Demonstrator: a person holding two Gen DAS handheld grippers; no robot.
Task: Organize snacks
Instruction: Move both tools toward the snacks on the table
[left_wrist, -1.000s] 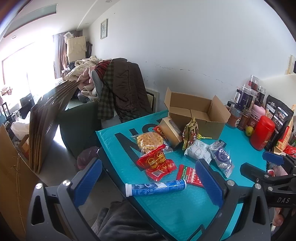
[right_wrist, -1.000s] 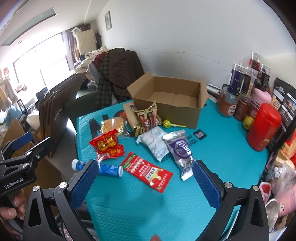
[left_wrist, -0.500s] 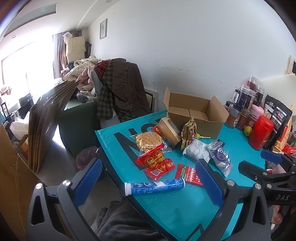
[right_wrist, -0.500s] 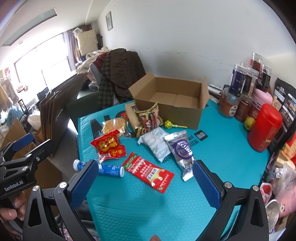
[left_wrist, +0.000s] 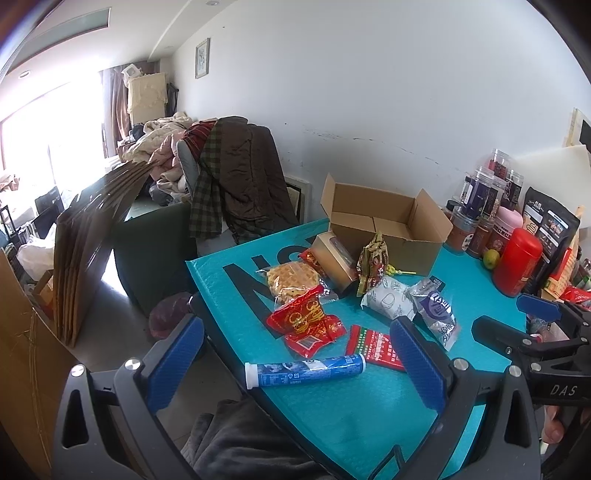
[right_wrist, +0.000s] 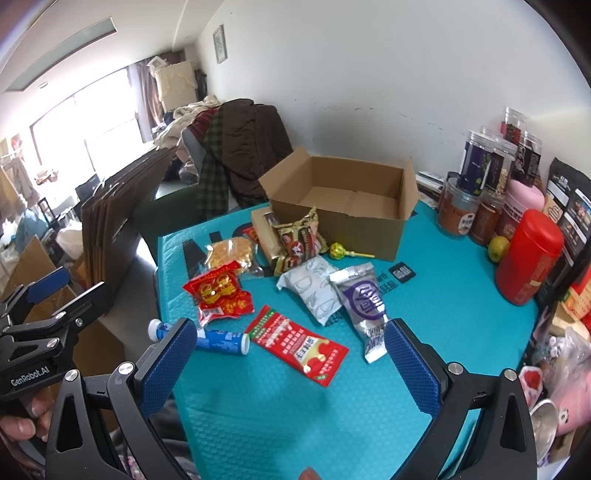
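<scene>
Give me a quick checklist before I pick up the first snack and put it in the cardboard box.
1. Left gripper open, holding nothing: ok.
2. Right gripper open, holding nothing: ok.
3. Cardboard box flaps open, inside looks empty: ok.
4. Blue tube lies flat near the table edge, nothing on top of it: ok.
5. Red flat packet lies apart from the silver-purple packet: ok.
6. Gold snack bag leaning at the box front, whether it is stable: cannot tell.
</scene>
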